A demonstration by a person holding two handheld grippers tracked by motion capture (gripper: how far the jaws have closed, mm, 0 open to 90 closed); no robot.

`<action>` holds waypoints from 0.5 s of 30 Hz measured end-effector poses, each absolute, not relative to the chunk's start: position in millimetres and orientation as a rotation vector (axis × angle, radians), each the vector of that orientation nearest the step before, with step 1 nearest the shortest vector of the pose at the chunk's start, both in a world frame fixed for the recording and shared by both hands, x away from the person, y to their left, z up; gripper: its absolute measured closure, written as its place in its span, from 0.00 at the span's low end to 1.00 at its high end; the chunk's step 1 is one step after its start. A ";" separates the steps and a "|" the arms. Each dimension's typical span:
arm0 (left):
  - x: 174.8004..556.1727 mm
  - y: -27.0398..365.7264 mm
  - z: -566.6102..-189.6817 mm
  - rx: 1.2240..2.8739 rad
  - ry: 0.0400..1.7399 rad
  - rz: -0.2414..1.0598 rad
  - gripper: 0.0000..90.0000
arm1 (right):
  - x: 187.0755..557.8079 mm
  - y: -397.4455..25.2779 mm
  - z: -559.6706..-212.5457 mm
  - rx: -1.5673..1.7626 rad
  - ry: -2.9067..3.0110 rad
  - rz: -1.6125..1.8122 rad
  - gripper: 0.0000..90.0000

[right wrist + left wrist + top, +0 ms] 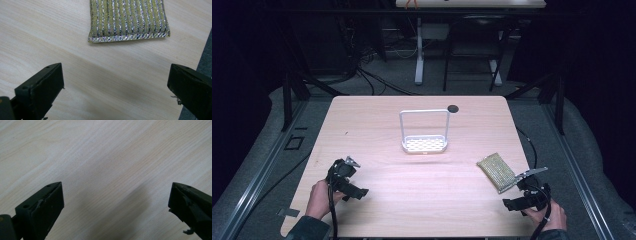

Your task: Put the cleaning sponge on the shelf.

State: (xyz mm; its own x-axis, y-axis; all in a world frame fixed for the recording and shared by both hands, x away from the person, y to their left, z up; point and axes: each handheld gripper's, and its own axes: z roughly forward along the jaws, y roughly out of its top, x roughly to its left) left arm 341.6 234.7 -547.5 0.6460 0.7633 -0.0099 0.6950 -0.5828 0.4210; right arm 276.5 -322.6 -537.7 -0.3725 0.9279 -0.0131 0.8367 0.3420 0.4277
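Left gripper (346,176) is held over bare tabletop (422,200) near the left front edge. Jaws are spread wide in the left gripper view (116,202); nothing is gripped, and plain wood grain is seen between and ahead of the fingertips (53,192).

Beyond both sets of fingertips, mid-table, a white rack (424,131) is seen: perforated base tray with an upright loop frame. A small dark round spot (453,108) is seen just past it on the tabletop. The rack is well apart from both grippers.

The sponge (496,171) is lying flat on the table, just ahead of the right gripper (528,186) fingertips, apart from them. In the high view its long axis is seen running diagonally, from far-left to near-right, with the near end pointing at the right gripper. In the right gripper view, the sponge (128,20) is seen directly ahead of the fingers, short edge facing them, slightly tilted, stripes running away from the jaws. It is a rectangular pad with yellow-green and silvery metallic stripes and a stitched seam along the near edge.

Right gripper (116,82) jaws are spread wide; nothing is held, and bare table is seen between them. The table's right edge is seen beside the right-hand fingertip (185,77).
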 end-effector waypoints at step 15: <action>342.5 232.5 -549.0 2.491 1.148 0.234 0.00 | 284.4 -323.3 -531.4 1.522 2.380 0.530 0.01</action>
